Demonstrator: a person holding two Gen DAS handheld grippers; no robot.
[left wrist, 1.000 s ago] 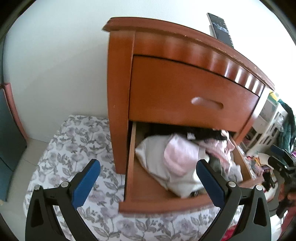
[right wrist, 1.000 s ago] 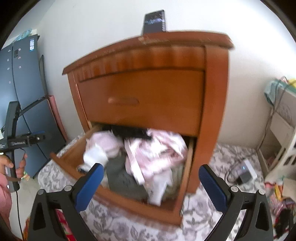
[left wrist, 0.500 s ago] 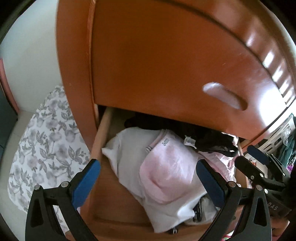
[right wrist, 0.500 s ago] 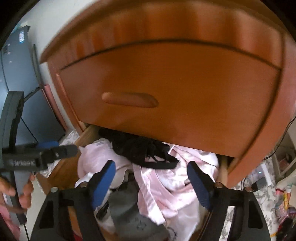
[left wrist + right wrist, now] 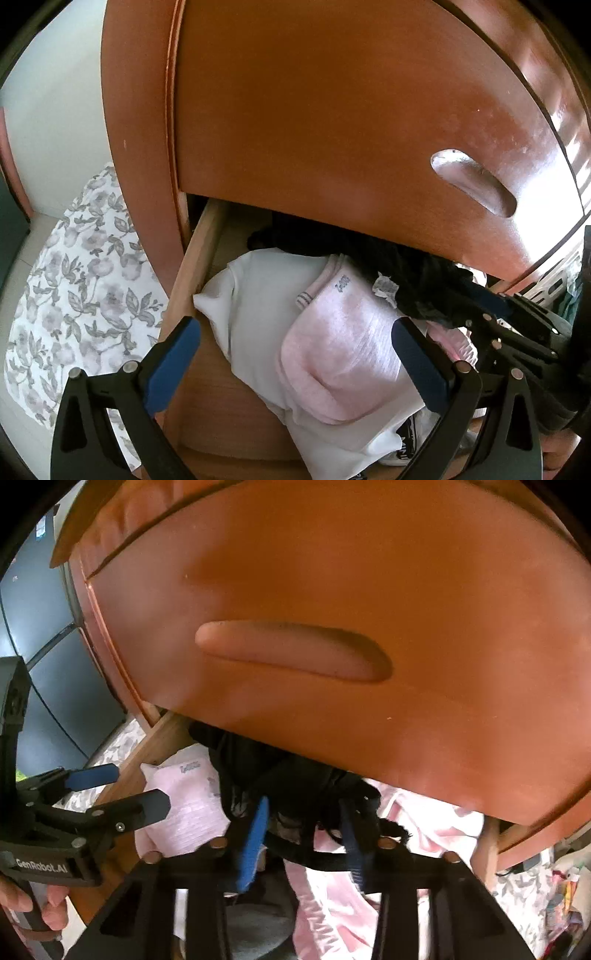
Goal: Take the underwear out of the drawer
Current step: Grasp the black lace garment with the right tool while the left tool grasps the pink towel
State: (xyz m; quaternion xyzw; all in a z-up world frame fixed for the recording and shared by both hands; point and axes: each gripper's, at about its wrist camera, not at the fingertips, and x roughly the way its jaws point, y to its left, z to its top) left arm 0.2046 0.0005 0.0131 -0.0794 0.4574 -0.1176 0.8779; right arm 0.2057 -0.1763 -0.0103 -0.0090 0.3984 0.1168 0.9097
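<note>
The lower drawer (image 5: pixel 195 266) of a red-brown nightstand stands pulled out, stuffed with clothes. Black lacy underwear (image 5: pixel 295 786) lies at the back under the upper drawer front (image 5: pixel 332 590). My right gripper (image 5: pixel 303 834) has its blue fingers drawn in close, with that black fabric between them. From the left wrist view, the right gripper (image 5: pixel 487 312) bites the black underwear (image 5: pixel 424 280) at the right. My left gripper (image 5: pixel 293 332) hangs wide open above a pink garment (image 5: pixel 340 350) lying on a white one (image 5: pixel 258 295). Nothing touches its pads.
The shut upper drawer (image 5: pixel 332 129) overhangs the clothes closely. A floral cloth (image 5: pixel 74 288) covers the floor to the left. Pink patterned fabric (image 5: pixel 424 834) fills the drawer's right side. A hand (image 5: pixel 33 904) holds the left gripper (image 5: pixel 136 788) by its handle.
Both grippers moved in close to the open drawer. The right gripper's fingers narrowed from wide open onto the black underwear. The left gripper stayed open.
</note>
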